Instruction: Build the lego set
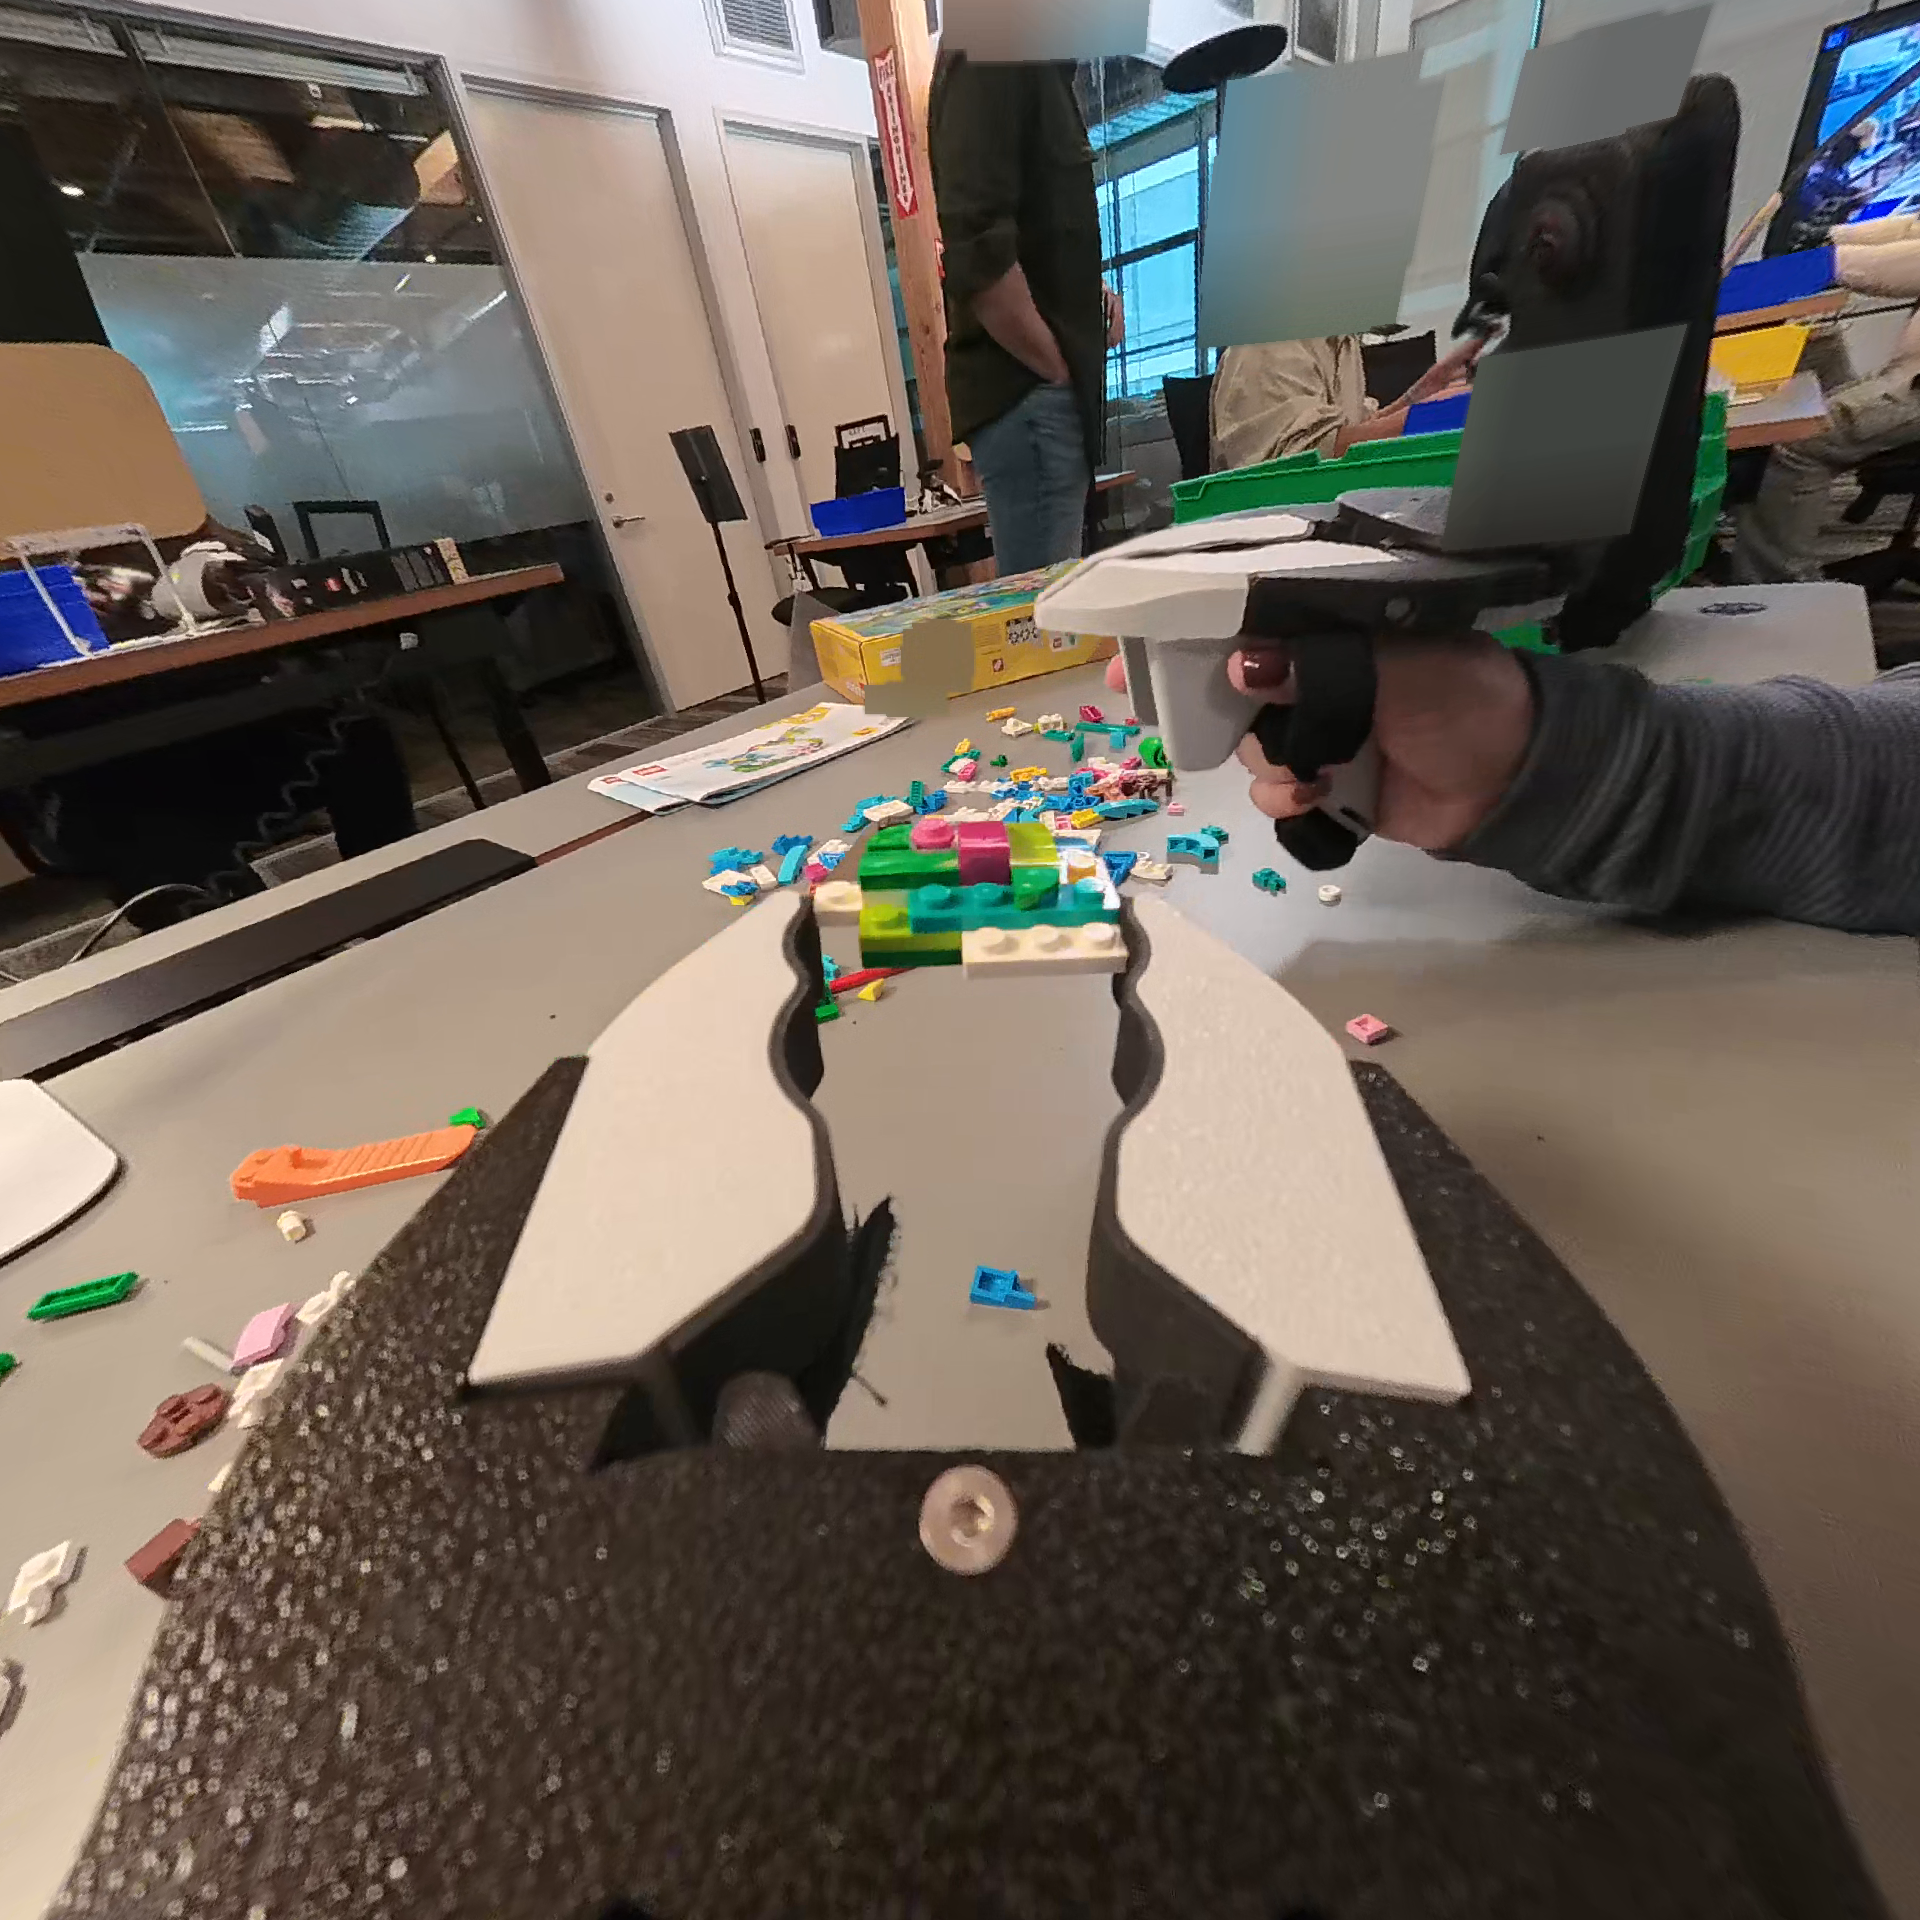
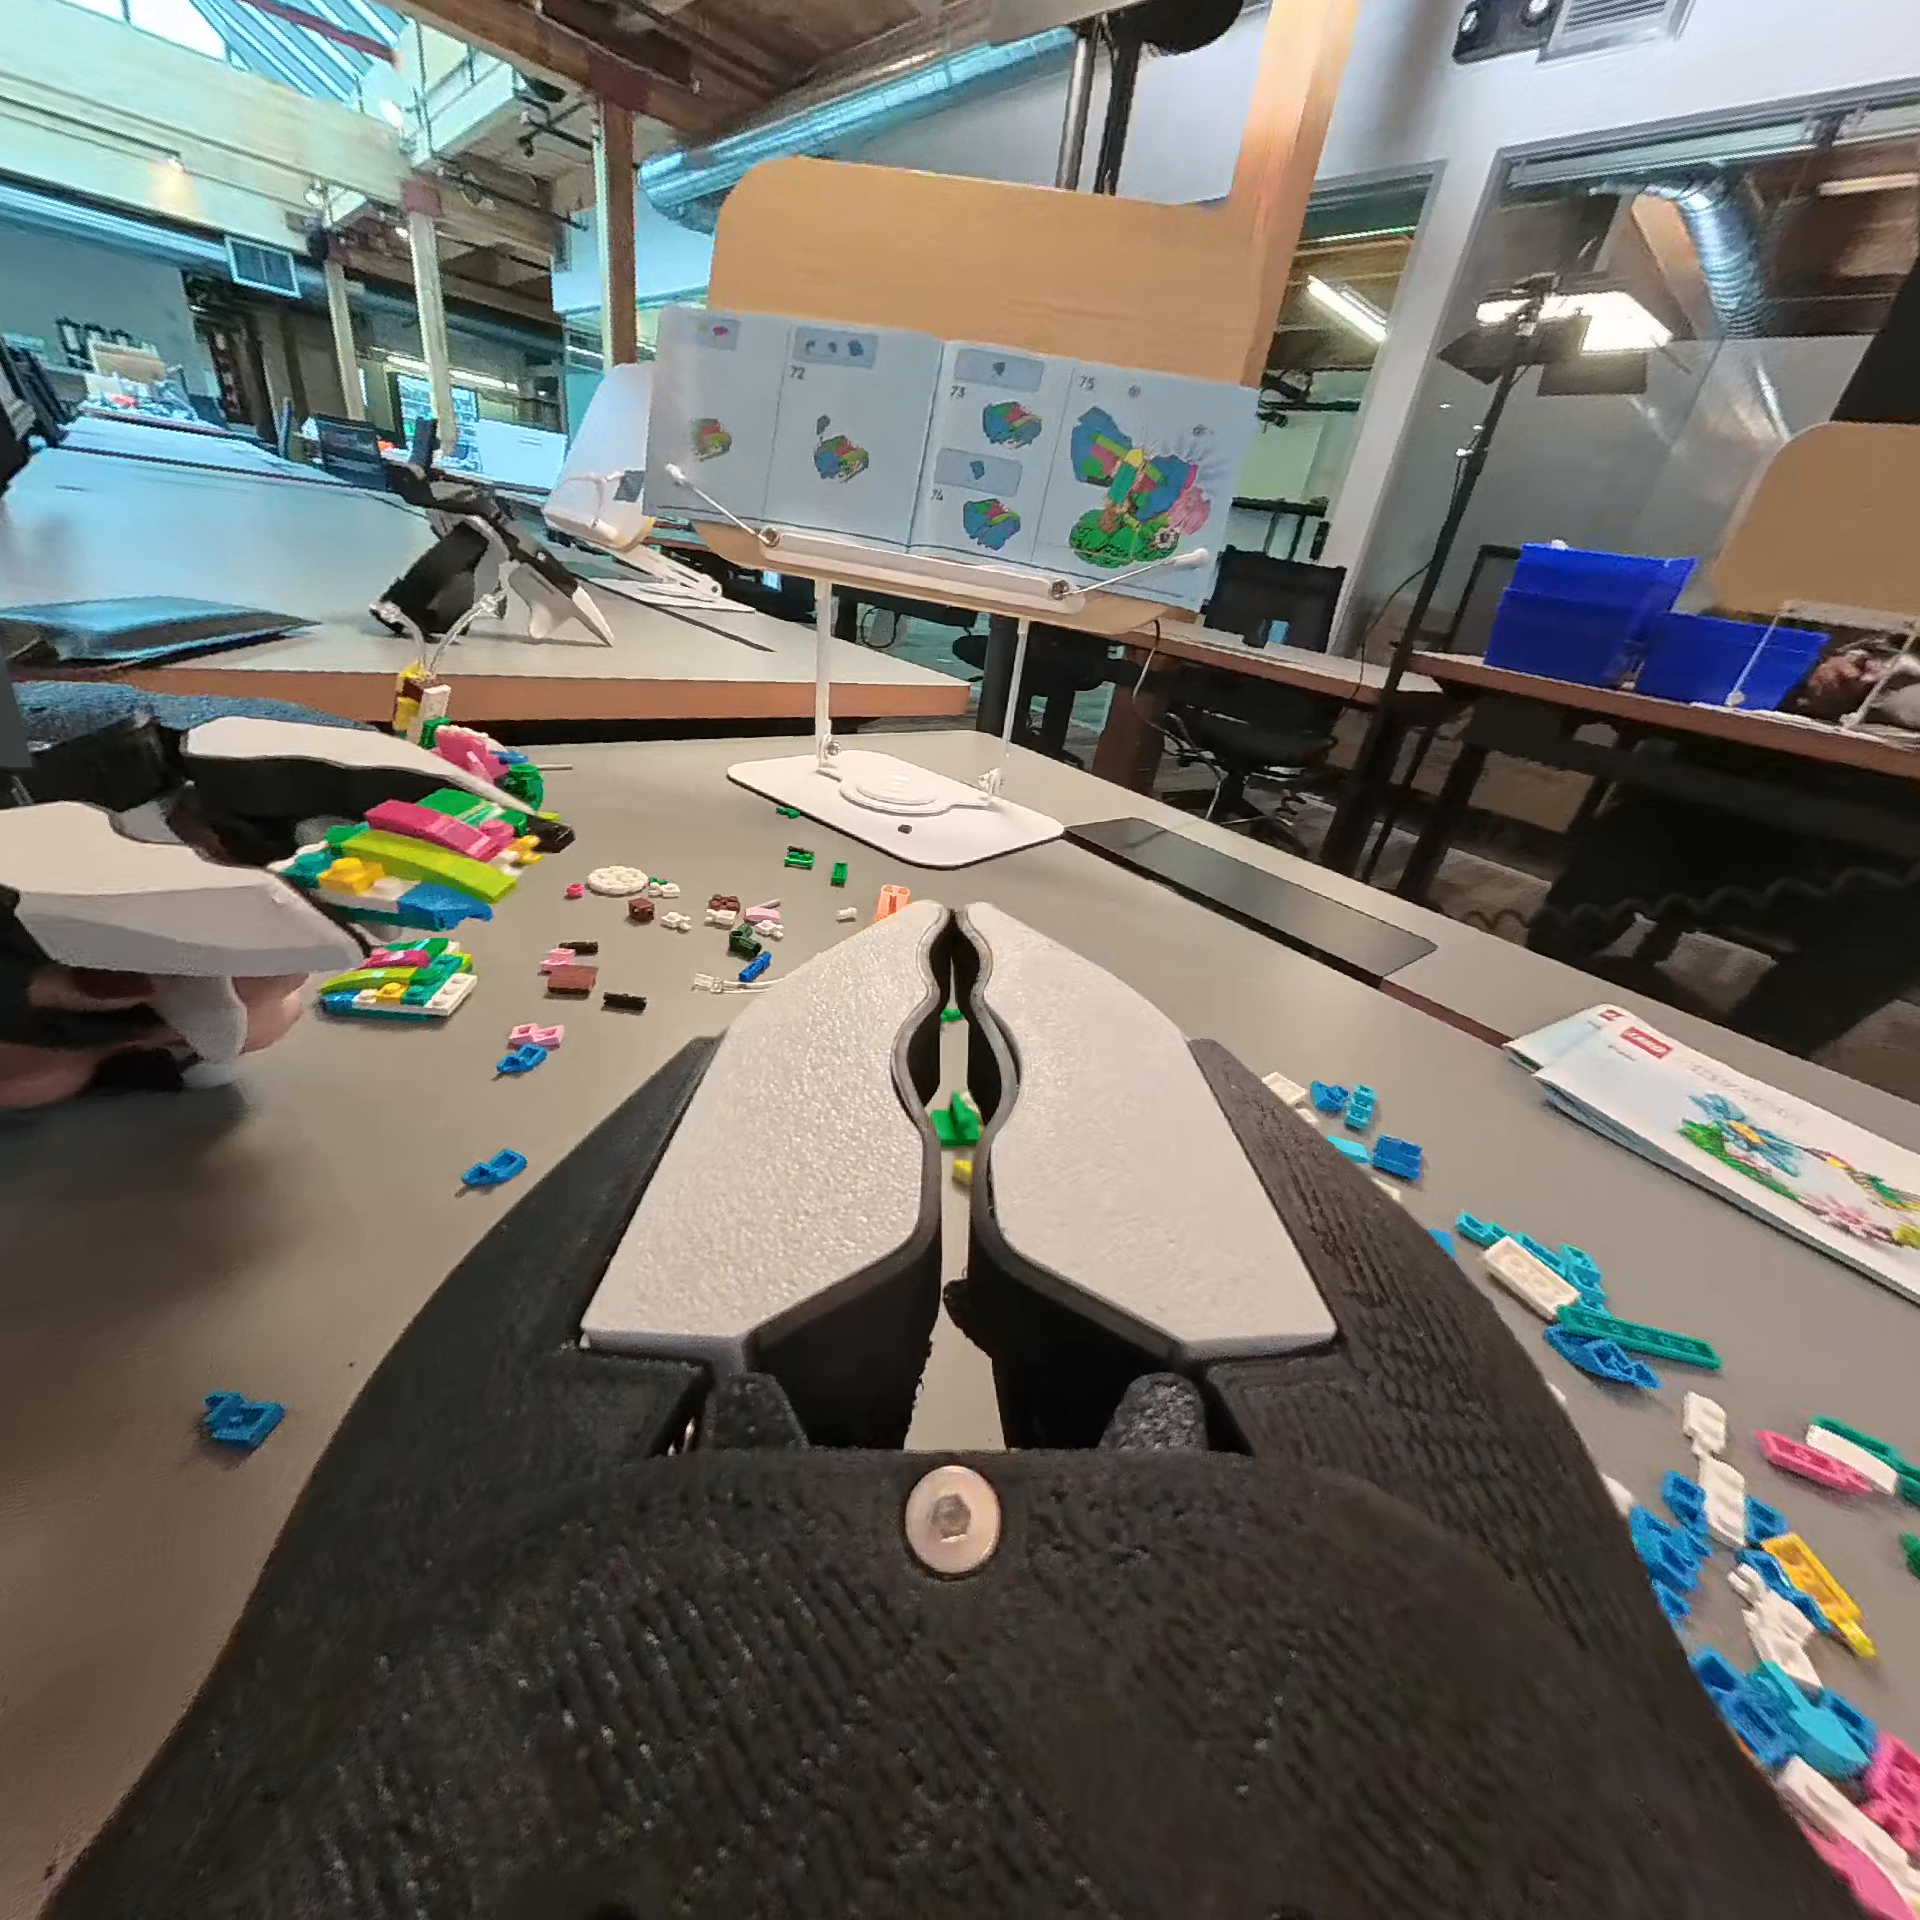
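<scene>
The left gripper [image 1: 966,935] has its fingers spread wide around a part-built model [image 1: 982,894] of green, teal, pink and white bricks; each fingertip sits at one side of the model, which looks lifted off the grey worktop [image 1: 1558,1143]. In the right wrist view the same model [image 2: 416,862] shows between the left gripper's fingers [image 2: 187,914], held above a second small stack [image 2: 400,982] lying on the worktop [image 2: 312,1195]. The right gripper [image 2: 954,920] is closed, its tips meeting with nothing between them, hovering over the worktop; a small green piece [image 2: 956,1122] lies on the surface beneath the gap farther back. From the left wrist view the right gripper [image 1: 1081,603] sits in a hand [image 1: 1392,748] above a loose pile of bricks [image 1: 1049,779]. An orange brick separator [image 1: 353,1164] lies to the left, a lone blue piece [image 1: 1003,1288] lies between the left gripper's fingers, and a pink piece [image 1: 1368,1029] lies off to the right. A yellow box [image 1: 935,644] and a closed booklet [image 1: 748,753] lie beyond the pile. Ahead of the right gripper an open instruction booklet [image 2: 935,457] stands on a white stand [image 2: 894,800], with small brown, white and pink pieces [image 2: 675,925] scattered before it, and more blue, white and pink bricks [image 2: 1745,1621] lie at the right.
</scene>
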The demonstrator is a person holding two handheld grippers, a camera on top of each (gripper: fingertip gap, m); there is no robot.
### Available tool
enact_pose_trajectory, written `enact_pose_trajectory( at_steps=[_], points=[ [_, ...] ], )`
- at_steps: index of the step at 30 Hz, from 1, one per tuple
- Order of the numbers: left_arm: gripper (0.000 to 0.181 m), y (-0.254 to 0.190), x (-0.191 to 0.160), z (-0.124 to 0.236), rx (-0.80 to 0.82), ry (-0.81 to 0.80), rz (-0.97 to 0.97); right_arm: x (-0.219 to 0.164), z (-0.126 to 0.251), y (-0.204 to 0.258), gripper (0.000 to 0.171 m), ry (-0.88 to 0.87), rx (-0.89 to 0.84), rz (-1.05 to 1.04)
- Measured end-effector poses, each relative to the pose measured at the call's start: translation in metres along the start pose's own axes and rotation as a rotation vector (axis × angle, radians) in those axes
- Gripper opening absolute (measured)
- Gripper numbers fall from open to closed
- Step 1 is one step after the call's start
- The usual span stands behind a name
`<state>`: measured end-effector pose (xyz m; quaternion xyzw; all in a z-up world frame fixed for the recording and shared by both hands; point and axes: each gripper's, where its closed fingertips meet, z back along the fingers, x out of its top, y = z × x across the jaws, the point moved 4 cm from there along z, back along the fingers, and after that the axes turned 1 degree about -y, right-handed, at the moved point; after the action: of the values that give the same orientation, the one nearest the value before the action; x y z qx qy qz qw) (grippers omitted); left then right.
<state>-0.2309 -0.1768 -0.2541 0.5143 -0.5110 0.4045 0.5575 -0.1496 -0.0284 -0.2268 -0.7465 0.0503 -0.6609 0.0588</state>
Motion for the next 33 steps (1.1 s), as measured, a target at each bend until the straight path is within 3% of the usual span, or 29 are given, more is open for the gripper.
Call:
enact_pose_trajectory(
  at_steps=[10, 17, 21, 28, 33],
  points=[
    [0.054, 0.002, 0.005, 0.012, 0.066, -0.055, -0.014, -0.002, -0.006, 0.001, 0.000, 0.014, -0.084, 0.055],
    [0.054, -0.001, 0.000, 0.006, 0.094, 0.000, -0.082, 0.011, -0.005, 0.039, 0.000, -0.111, 0.195, 0.031],
    [0.054, -0.003, -0.004, 0.002, 0.106, 0.042, -0.149, 0.013, -0.003, 0.056, 0.000, -0.122, 0.227, 0.194],
    [0.054, -0.006, -0.006, 0.000, 0.108, 0.062, -0.205, 0.014, -0.005, 0.055, 0.000, -0.126, 0.042, 0.436],
    [0.054, -0.006, -0.004, 0.002, 0.107, 0.042, -0.191, 0.009, -0.002, 0.036, 0.000, -0.123, -0.078, 0.467]
  ],
)
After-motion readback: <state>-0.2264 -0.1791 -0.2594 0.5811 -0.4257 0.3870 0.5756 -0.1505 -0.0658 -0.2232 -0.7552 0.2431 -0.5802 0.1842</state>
